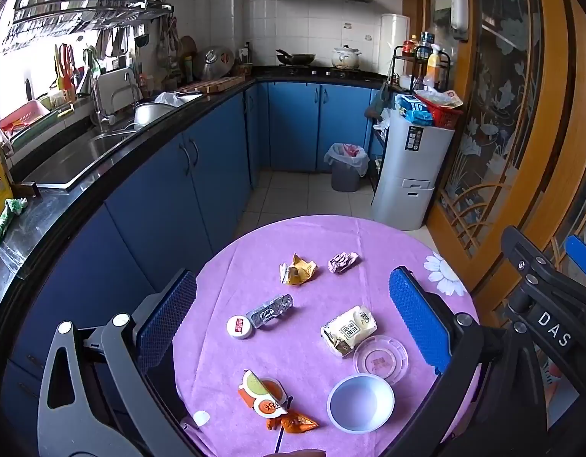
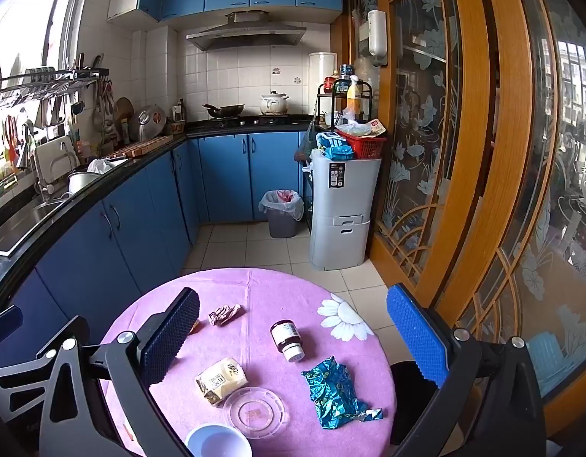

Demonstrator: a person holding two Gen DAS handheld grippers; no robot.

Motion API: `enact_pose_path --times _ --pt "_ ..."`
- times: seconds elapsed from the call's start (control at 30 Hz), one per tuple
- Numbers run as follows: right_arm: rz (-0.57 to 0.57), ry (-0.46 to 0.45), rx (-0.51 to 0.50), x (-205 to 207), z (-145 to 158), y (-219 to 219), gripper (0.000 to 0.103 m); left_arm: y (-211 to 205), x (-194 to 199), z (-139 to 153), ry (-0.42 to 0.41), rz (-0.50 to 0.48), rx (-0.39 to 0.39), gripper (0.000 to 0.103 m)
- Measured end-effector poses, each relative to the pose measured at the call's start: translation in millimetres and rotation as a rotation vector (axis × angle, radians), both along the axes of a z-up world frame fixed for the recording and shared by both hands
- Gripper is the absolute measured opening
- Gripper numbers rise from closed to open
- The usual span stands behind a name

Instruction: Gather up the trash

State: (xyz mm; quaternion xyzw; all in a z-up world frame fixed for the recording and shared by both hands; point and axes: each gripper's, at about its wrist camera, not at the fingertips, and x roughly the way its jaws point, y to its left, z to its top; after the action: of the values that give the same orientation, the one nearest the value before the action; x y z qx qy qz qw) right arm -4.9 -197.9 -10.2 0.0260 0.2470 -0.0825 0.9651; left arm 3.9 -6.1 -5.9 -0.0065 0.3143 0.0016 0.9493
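Litter lies on a round table with a pink cloth (image 1: 224,342). In the left wrist view I see a yellow crumpled wrapper (image 1: 297,269), pink crumpled paper (image 1: 342,262), a foil wrapper (image 1: 270,310), a small white cap (image 1: 239,327), a cream snack packet (image 1: 348,329), a clear lid (image 1: 380,360), a white bowl (image 1: 360,403) and an orange wrapper (image 1: 293,424). The right wrist view adds a brown bottle (image 2: 287,339) on its side and a blue foil wrapper (image 2: 333,392). My left gripper (image 1: 293,293) and right gripper (image 2: 293,297) hover above the table, both open and holding nothing.
A grey trash bin (image 2: 281,213) with a plastic liner stands on the tiled floor beyond the table, beside a grey storage unit (image 2: 342,209). Blue cabinets with a black counter (image 1: 102,160) run along the left. A wooden glass door (image 2: 464,152) is on the right.
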Motion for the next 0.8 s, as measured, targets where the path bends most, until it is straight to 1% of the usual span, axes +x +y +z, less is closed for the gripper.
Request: enact_pose_path --times 0.33,0.8 --pt "0.001 0.0 0.002 -0.2 -0.2 -0.2 0.096 6.7 -4.6 5.2 0.005 0.001 -0.002 0.1" --pt "-0.001 0.0 0.002 0.4 0.3 -1.5 0.096 5.1 -3.3 -0.2 0.006 0.0 -0.003 0.1"
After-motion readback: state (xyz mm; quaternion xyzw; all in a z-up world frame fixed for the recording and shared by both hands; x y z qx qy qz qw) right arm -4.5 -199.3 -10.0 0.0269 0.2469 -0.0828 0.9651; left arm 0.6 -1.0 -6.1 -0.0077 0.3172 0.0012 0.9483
